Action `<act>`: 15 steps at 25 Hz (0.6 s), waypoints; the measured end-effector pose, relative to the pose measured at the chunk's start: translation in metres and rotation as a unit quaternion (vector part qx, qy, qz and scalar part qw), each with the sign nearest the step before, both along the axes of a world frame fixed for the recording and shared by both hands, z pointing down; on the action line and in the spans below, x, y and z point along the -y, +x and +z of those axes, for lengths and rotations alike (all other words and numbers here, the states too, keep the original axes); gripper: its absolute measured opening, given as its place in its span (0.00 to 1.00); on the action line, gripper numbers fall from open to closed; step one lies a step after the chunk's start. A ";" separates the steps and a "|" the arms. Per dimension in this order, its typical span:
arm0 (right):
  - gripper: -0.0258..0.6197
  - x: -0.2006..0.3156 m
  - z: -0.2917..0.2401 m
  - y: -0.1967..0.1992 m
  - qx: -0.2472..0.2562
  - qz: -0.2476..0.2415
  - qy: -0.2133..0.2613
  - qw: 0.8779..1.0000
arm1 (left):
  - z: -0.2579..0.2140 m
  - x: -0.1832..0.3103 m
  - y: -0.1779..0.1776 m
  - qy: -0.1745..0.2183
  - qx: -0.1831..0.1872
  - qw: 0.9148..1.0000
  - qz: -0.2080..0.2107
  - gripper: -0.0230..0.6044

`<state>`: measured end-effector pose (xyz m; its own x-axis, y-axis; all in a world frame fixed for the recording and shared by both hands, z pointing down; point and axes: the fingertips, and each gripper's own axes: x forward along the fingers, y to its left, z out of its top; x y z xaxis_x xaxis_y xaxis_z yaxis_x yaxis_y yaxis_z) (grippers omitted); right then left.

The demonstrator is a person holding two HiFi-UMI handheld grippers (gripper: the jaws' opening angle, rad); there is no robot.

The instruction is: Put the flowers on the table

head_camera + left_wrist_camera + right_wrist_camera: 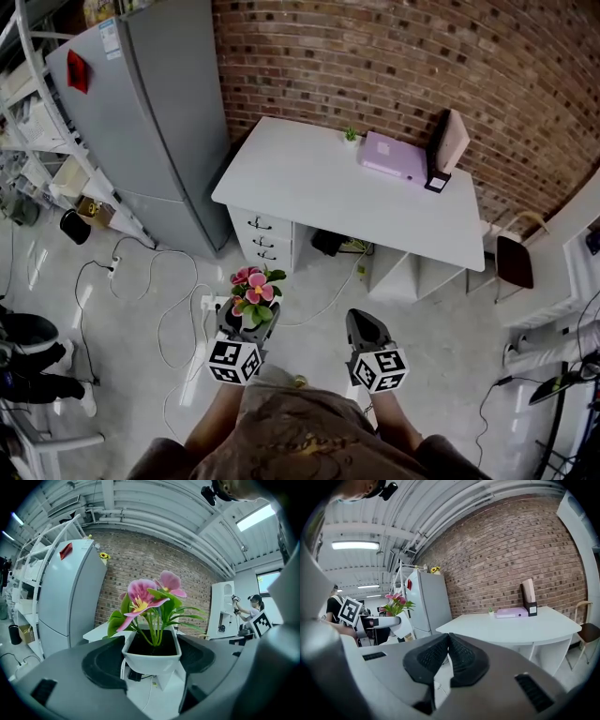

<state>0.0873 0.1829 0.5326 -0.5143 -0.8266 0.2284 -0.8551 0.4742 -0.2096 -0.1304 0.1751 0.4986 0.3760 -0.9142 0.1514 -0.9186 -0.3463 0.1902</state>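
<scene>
Brick wall (394, 56) backs a white table (309, 178) that carries a purple folder (394, 157) near its far edge; a grey fridge (159, 122) stands to its left. Well short of the table, over the floor, the left gripper (246, 323) pinches a small white pot (152, 660) between its jaws, one pad against each side wall. The flowers (150, 597) stand upright in it, stems running vertically, pink blooms and green leaves pointing up. Just beside it, the right gripper (448, 641) has its jaws pressed together on nothing.
</scene>
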 end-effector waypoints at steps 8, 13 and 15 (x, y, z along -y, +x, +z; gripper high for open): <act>0.04 0.038 0.013 0.000 -0.004 0.000 -0.007 1.000 | 0.011 0.047 0.005 -0.004 -0.004 1.000 0.007 0.61; 0.04 0.075 0.017 -0.001 -0.010 0.010 -0.002 1.000 | 0.018 0.094 0.008 -0.001 -0.003 1.000 0.019 0.61; 0.04 0.093 0.018 -0.001 -0.009 0.013 -0.001 1.000 | 0.019 0.115 0.008 0.000 -0.003 1.000 0.023 0.61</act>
<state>0.0860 0.0898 0.5502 -0.4890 -0.8388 0.2392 -0.8705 0.4520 -0.1947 -0.1220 0.0604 0.5177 0.4179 -0.8961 0.1492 -0.9008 -0.3874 0.1962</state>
